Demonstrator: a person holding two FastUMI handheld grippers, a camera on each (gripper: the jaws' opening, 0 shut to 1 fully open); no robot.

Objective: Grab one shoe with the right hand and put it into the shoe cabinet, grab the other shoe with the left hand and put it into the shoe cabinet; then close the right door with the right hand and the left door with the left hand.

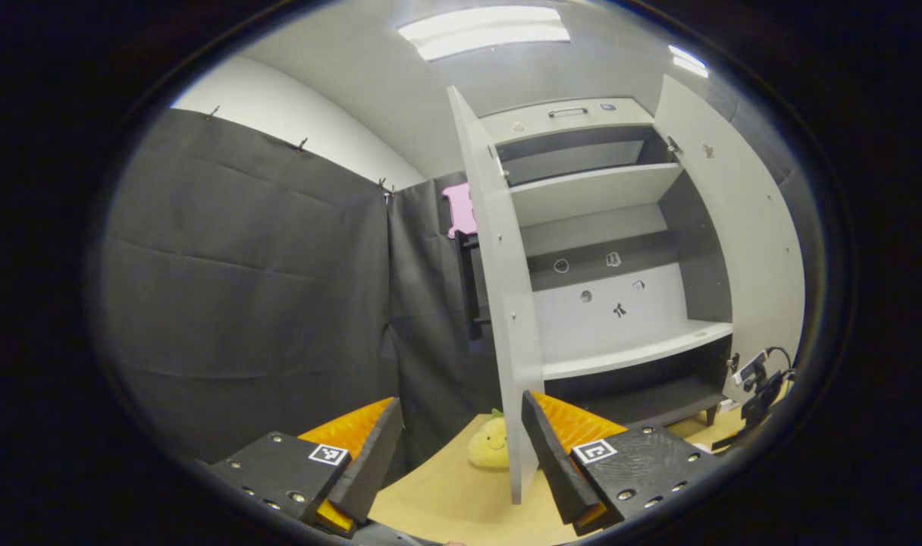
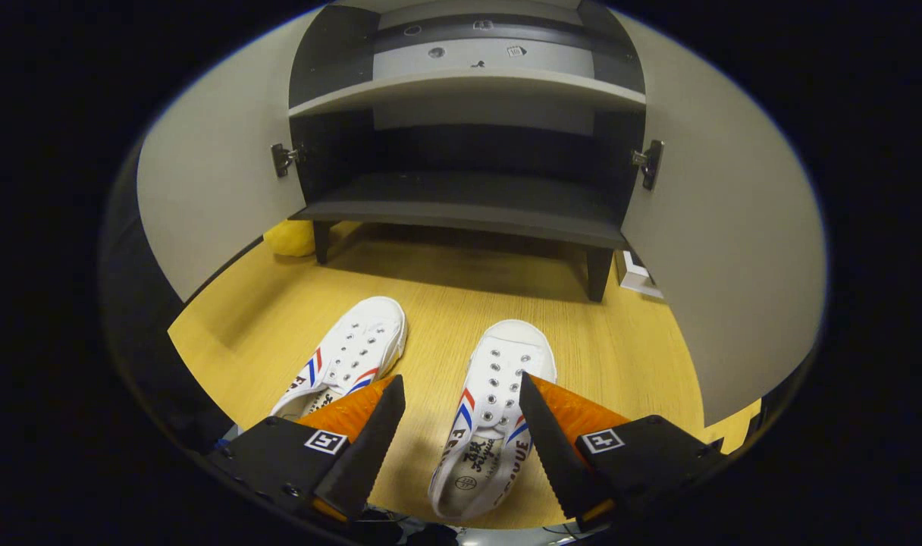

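Right gripper (image 2: pixel 461 425) jaws spread wide, nothing between the pads; it hovers above the nearer shoe (image 2: pixel 491 409), whose open collar and heel sit between the two fingers in the right gripper view, one finger overlapping its right flank in the picture; contact cannot be told. Second shoe (image 2: pixel 351 356) lies just beside it to the left, toe also toward the cabinet, the pair apart, both flat on the wooden floor (image 2: pixel 620 341). Ahead stands the shoe cabinet (image 2: pixel 468 201) on short legs, bottom shelf bare and dark, right door (image 2: pixel 726 250) and left door (image 2: pixel 203 205) both swung open. Left gripper (image 1: pixel 461 447) is likewise wide and empty, raised well off the floor and looking at the edge of the left door (image 1: pixel 499 303) and the shelves behind; a yellow plush toy (image 1: pixel 490 444) sits on the floor near that door's foot. Judgement on handling: canvas slip-on type, light, upper soft and collapsible, sole stiffer and probably rubbery, so not fragile and unlikely to slide once pinched. Best hold looks to be across the heel collar or the side walls near the opening, where the fabric is reinforced; pinching the toe box would crush it and let the shoe droop. First step, right-hand grab, not yet done.
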